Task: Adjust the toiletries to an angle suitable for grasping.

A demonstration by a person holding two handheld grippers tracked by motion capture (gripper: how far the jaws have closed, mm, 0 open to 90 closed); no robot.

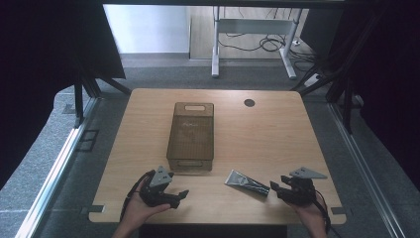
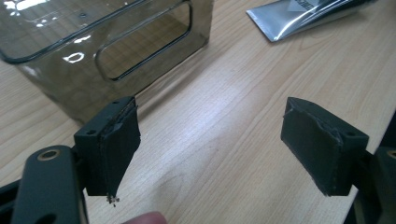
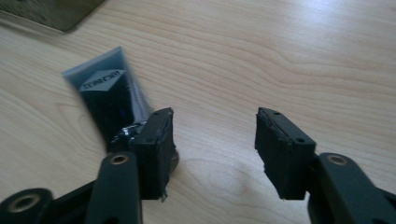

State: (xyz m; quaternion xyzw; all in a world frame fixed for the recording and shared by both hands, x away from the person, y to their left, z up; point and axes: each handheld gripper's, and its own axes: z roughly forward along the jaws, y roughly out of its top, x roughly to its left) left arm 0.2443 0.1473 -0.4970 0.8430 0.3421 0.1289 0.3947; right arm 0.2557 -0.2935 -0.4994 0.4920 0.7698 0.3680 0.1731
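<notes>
A dark tube with a flat silver crimped end (image 1: 246, 182) lies near the front edge of the wooden table (image 1: 262, 139), angled toward my right gripper (image 1: 276, 184). In the right gripper view the tube (image 3: 109, 100) lies just outside the left jaw, its cap end hidden behind that jaw. The right gripper (image 3: 212, 144) is open over bare wood. A smoky see-through bin (image 1: 190, 105) stands left of centre. My left gripper (image 1: 178, 186) rests open in front of the bin (image 2: 93, 70), nothing between its pads (image 2: 210, 149). The tube (image 2: 303, 16) lies farther off.
A round black cable hole (image 1: 249, 102) sits near the table's far edge. Beyond the table, a white desk frame (image 1: 252, 29) with cables stands on the floor. Black stands and dark curtains flank both sides.
</notes>
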